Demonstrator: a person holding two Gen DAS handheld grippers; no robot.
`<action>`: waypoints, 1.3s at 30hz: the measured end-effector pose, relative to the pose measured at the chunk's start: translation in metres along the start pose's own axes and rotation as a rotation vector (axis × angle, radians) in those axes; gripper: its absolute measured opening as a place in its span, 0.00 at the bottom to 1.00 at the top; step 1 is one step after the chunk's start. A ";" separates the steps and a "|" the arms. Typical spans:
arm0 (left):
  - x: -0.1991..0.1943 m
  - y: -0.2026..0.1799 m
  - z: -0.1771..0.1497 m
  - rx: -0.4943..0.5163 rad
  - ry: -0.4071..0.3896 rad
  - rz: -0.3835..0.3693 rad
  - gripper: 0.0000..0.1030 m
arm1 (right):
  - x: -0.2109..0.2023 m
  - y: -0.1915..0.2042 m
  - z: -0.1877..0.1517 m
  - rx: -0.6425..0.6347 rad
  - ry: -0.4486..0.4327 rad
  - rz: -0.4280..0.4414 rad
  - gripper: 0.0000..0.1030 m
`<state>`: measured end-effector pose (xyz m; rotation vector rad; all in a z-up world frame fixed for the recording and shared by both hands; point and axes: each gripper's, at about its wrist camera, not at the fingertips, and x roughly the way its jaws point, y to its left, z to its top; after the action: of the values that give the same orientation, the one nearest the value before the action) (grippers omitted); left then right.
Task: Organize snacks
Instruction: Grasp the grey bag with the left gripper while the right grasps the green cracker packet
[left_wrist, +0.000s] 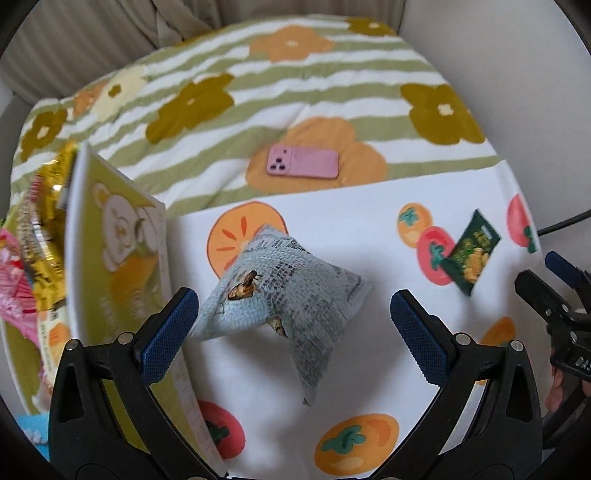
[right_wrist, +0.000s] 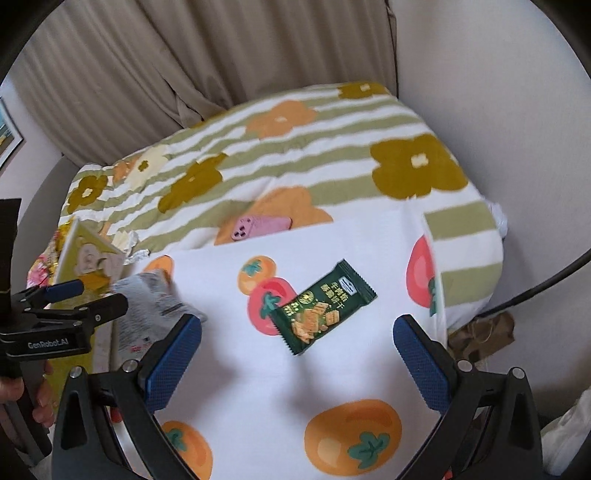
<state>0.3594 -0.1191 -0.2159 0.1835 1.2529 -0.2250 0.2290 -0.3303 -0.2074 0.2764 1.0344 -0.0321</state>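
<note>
A pale blue snack bag lies on the white fruit-print cloth, between the fingers of my open left gripper; nothing is gripped. It also shows in the right wrist view. A dark green cracker packet lies on the cloth ahead of my open, empty right gripper; it shows at the right of the left wrist view. A yellow-green box with a bear print stands at the left and holds gold and pink snack packs.
A pink phone lies on the striped flower-print quilt beyond the cloth. Beige curtains hang behind. A dark cable runs at the right. My right gripper shows at the right edge of the left wrist view.
</note>
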 end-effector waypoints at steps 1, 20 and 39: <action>0.006 0.000 0.002 0.005 0.016 0.007 1.00 | 0.008 -0.002 0.001 0.004 0.015 -0.004 1.00; 0.065 0.011 -0.003 0.006 0.168 -0.046 0.88 | 0.075 -0.008 0.006 0.056 0.095 -0.053 1.00; 0.050 0.009 -0.002 0.018 0.098 -0.029 0.78 | 0.088 0.008 0.004 -0.035 0.029 -0.157 0.65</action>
<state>0.3746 -0.1132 -0.2641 0.1937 1.3518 -0.2543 0.2794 -0.3143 -0.2789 0.1635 1.0829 -0.1523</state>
